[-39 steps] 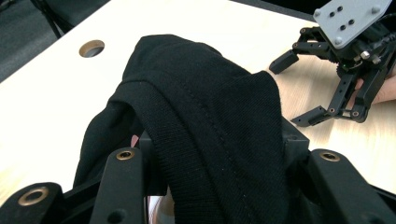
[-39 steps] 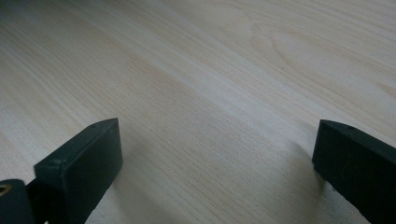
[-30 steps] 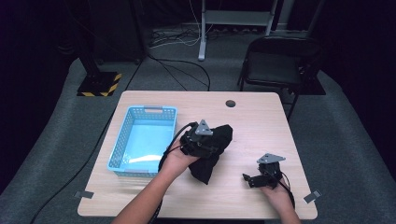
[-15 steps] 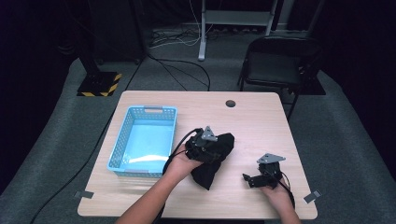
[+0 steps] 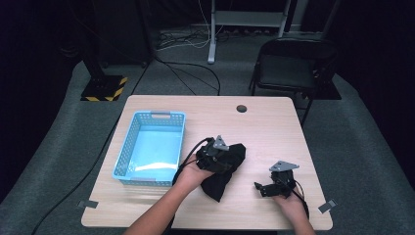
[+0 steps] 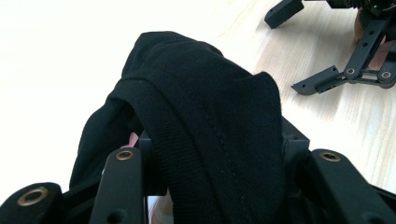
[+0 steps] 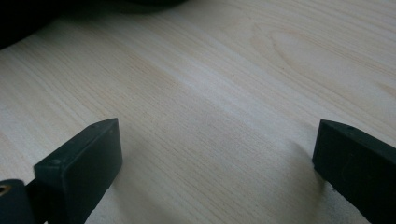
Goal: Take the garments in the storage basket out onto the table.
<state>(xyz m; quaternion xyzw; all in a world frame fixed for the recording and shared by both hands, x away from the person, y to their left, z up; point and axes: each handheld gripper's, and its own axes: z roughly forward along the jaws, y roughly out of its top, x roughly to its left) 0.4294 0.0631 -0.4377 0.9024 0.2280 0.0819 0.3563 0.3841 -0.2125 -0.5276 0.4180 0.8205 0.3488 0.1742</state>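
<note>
A black cloth lies bunched on the wooden table, right of the basket. My left gripper is shut on its upper part. In the left gripper view the cloth drapes over and between the jaws and hides their tips. My right gripper rests low on the table to the right of the cloth, apart from it, and stands open. In its own view the right gripper has bare wood between its jaws. The left gripper view also shows the right gripper at the top right.
A light blue plastic basket with nothing in it stands on the left half of the table. A small round hole is near the far edge. A black folding chair stands beyond the table's far right corner.
My left gripper has shifted slightly to the right and toward the person, and the cloth came with it. The right gripper has stayed where it was.
</note>
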